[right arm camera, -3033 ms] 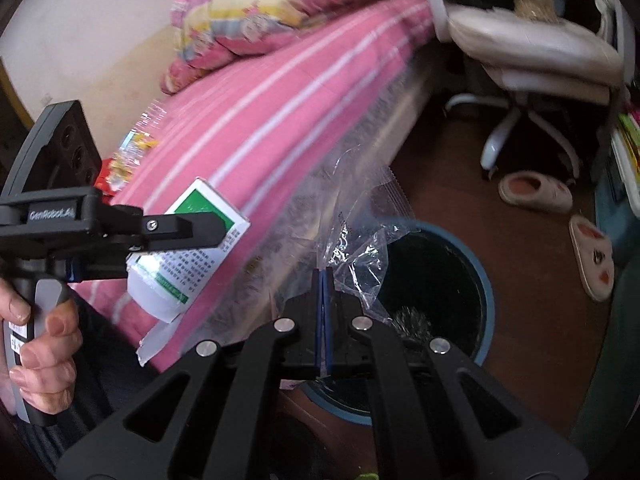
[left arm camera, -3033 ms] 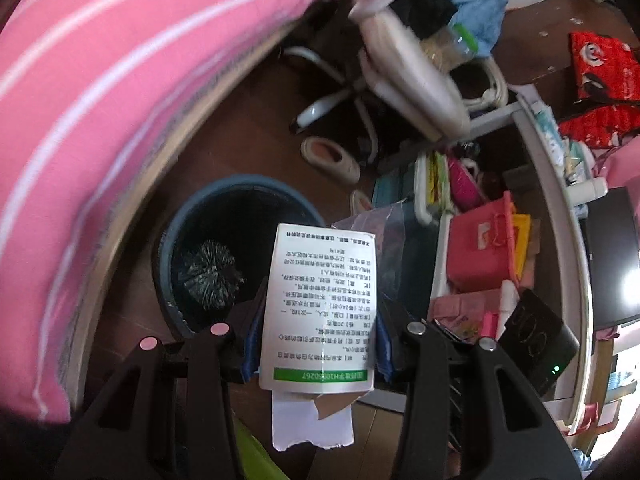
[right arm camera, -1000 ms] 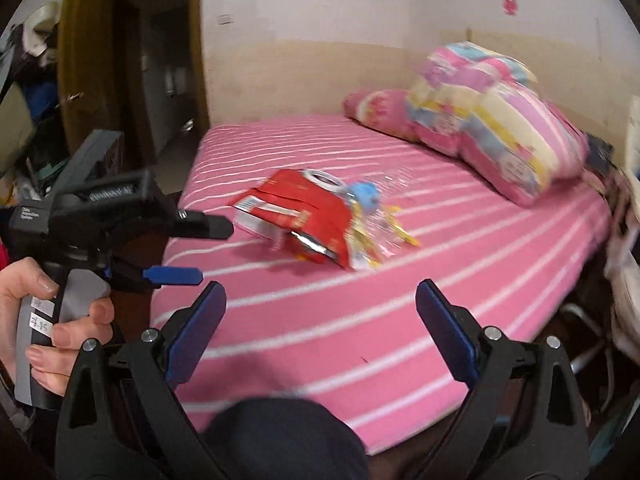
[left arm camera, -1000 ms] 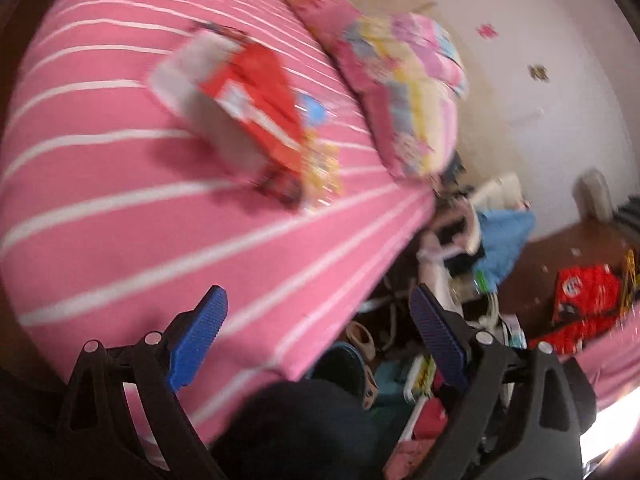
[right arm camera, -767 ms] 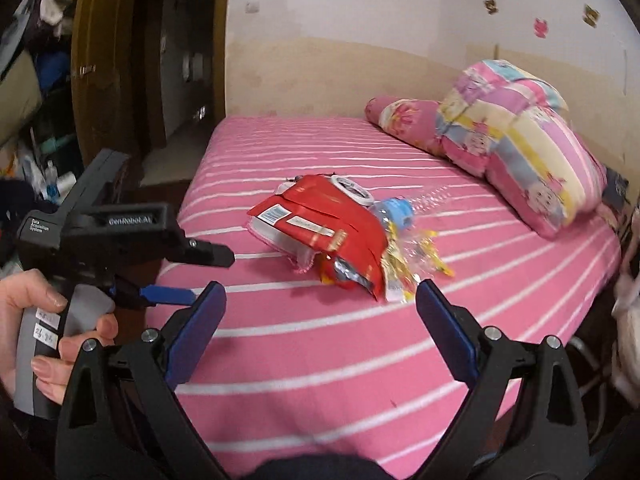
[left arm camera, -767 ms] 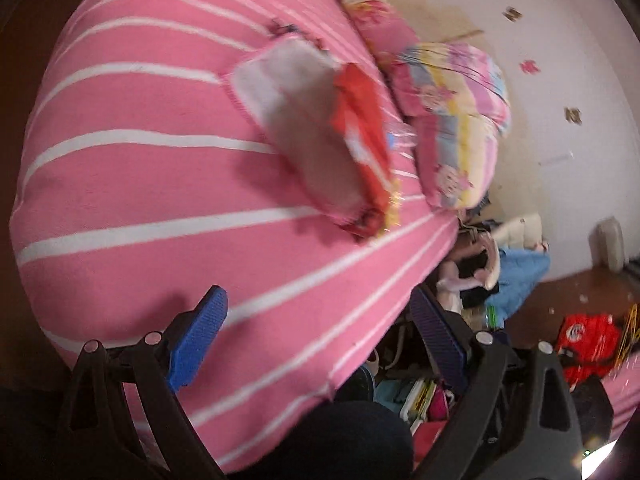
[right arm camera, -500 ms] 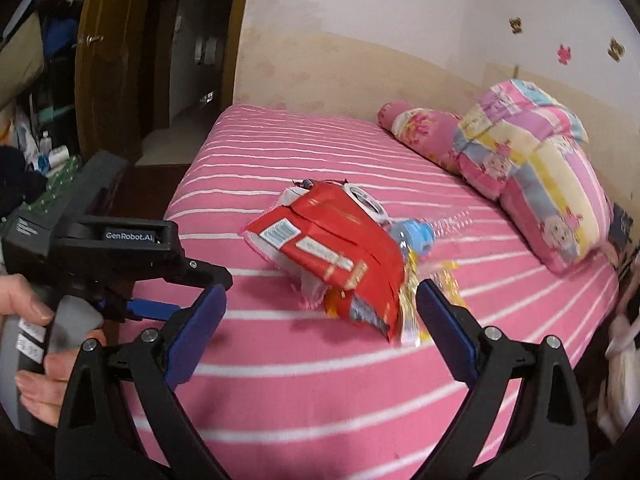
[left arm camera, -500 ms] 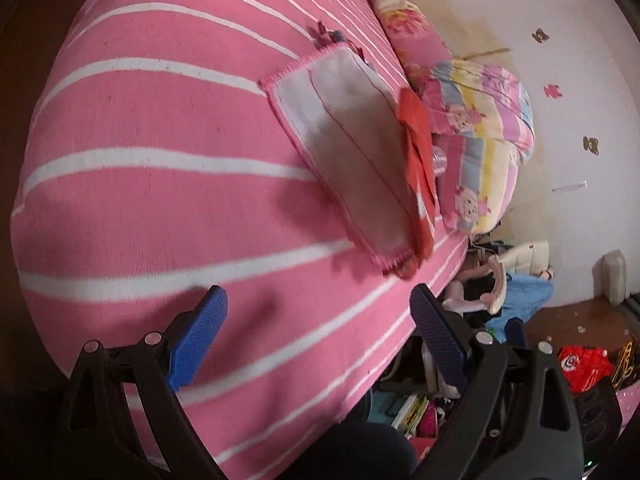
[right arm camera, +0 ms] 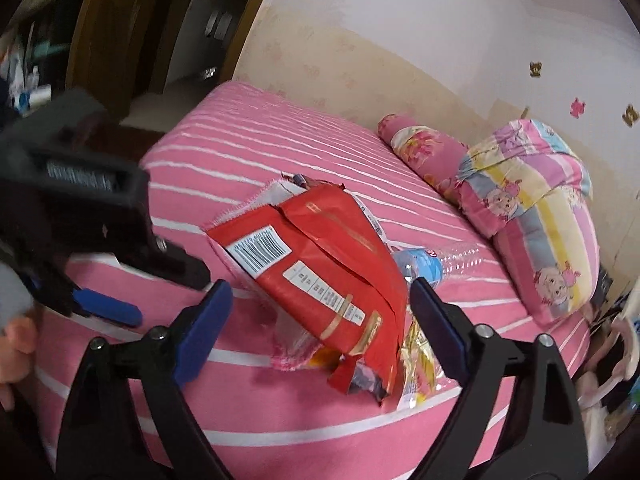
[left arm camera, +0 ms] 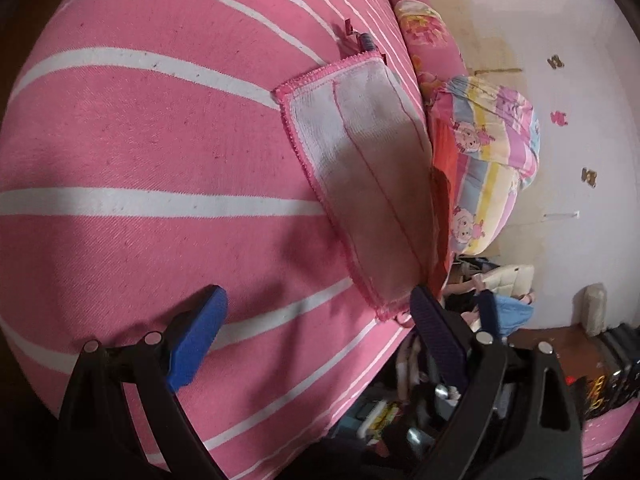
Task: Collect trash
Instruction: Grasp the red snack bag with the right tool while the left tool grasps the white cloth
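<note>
A red snack bag [right arm camera: 320, 264] lies on a white cloth with a pink hem [left arm camera: 368, 184] on the pink striped bed [right arm camera: 256, 148]. A clear plastic bottle with a blue label [right arm camera: 424, 264] and a yellow wrapper [right arm camera: 420, 376] lie beside the bag. My right gripper [right arm camera: 320, 320] is open and empty, just in front of the bag. My left gripper [left arm camera: 316, 332] is open and empty, low over the bed beside the cloth; it also shows at the left of the right wrist view [right arm camera: 108, 308]. In the left wrist view only a red edge of the bag [left arm camera: 442, 168] shows past the cloth.
Pink patterned pillows [right arm camera: 532, 208] lie at the head of the bed by the wall. A dark wooden door frame [right arm camera: 108, 24] stands at the left. A cluttered floor with a white chair [left arm camera: 508, 276] lies past the bed's edge.
Both grippers dropped what they held at the bin, opened, and swung to the bed. Over the last second both have moved closer to the red bag and cloth.
</note>
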Action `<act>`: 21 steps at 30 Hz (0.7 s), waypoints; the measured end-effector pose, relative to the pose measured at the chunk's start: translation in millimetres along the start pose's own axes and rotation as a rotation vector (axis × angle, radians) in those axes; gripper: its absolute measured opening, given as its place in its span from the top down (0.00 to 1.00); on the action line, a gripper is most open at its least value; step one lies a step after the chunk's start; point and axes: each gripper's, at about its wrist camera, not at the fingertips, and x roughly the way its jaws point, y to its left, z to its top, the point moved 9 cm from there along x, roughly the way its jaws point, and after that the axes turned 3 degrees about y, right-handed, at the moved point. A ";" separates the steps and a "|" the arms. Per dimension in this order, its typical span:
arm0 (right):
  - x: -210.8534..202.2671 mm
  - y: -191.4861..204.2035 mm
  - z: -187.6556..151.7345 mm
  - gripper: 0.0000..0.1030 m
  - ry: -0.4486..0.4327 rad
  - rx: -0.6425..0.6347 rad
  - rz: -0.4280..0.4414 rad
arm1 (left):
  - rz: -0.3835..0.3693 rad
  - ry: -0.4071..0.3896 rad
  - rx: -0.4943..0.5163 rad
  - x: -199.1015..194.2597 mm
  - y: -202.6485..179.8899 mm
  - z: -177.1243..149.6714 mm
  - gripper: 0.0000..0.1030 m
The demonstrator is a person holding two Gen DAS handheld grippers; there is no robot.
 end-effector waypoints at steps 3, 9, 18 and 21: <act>11.1 -1.1 -5.5 0.34 0.021 -0.022 -0.015 | -0.010 -0.001 -0.002 3.9 -2.8 5.4 0.12; 16.3 -18.8 -9.9 0.67 0.034 0.043 -0.024 | -0.033 0.006 0.013 19.2 -16.4 9.1 0.12; 3.9 -59.1 -11.1 0.80 -0.012 0.262 -0.005 | -0.105 0.043 -0.003 50.0 -40.4 7.3 0.12; 0.8 -66.0 -11.5 0.80 -0.022 0.305 -0.003 | -0.118 0.047 0.004 58.7 -48.6 8.3 0.12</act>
